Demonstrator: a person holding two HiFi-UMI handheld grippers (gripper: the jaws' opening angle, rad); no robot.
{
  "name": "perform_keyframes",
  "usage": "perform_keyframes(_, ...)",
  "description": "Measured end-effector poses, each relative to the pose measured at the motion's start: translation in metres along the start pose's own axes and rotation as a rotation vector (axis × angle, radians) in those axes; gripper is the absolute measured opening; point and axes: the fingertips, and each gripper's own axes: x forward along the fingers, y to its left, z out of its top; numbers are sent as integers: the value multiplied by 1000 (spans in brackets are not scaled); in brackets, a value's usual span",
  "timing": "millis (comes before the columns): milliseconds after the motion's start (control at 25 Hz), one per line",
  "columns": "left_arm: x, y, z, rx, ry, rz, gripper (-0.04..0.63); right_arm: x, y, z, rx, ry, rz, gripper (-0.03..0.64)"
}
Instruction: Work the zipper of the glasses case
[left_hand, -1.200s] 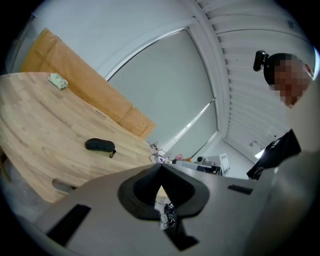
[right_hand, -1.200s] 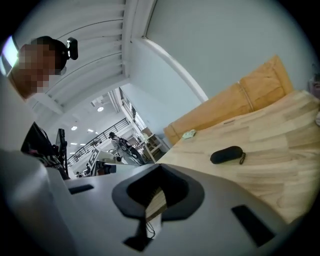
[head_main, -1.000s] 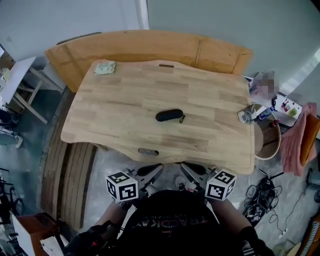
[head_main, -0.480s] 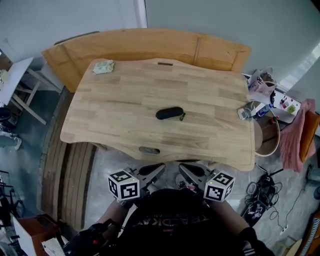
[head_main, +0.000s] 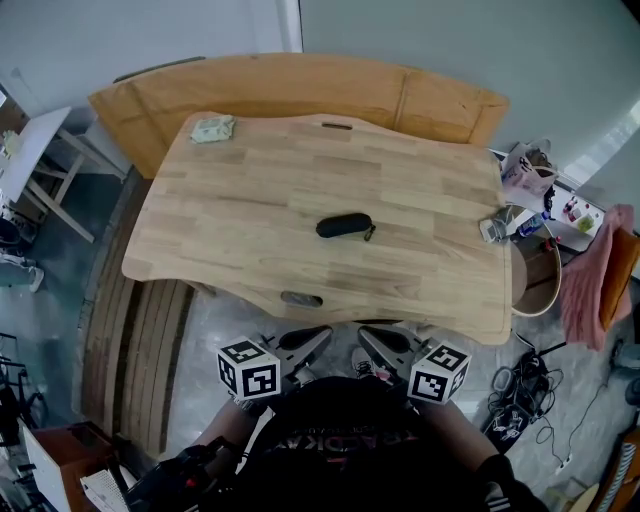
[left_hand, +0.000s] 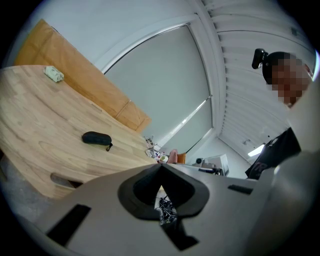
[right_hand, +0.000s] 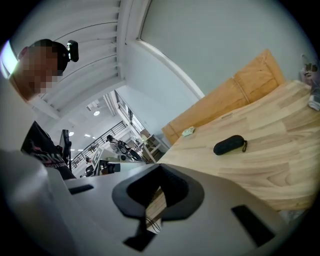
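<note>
The glasses case (head_main: 343, 226) sits dark and oval in the middle of the surface (head_main: 250, 200), lying crosswise to you. A small tab or loop (head_main: 369, 233) trails off its right end. It looks zipped, though the zipper line is too fine to read from here.

Here's where it could slip away from you. That case lies loose on smooth wood with nothing bracing it. Tug the tab with one tool alone and I'd expect the whole case to slide along instead of the zipper running. The shell is rounded and probably slick, so a pinch too near its edge could squirt it out sideways. That little piece on the right end may be a carry loop rather than the zipper pull, so grab the wrong one and you only drag the case. Come in with the jaws together and you'll simply nudge it across the wood.

Now the tools. Your left tool (head_main: 316, 335) has its jaws pressed together with nothing between them. The right tool (head_main: 366, 336) is the same, jaws together and empty. Both hang low against your body, on your side of the surface's near edge. They are well apart from the case and touch nothing. A folded packet (head_main: 213, 129) rests at the far left corner, clear of everything.
</note>
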Motion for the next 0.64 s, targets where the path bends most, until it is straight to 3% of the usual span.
perform_keyframes(640,2,-2,2,7,4,0,11,2,1,2,-11,18,9,14)
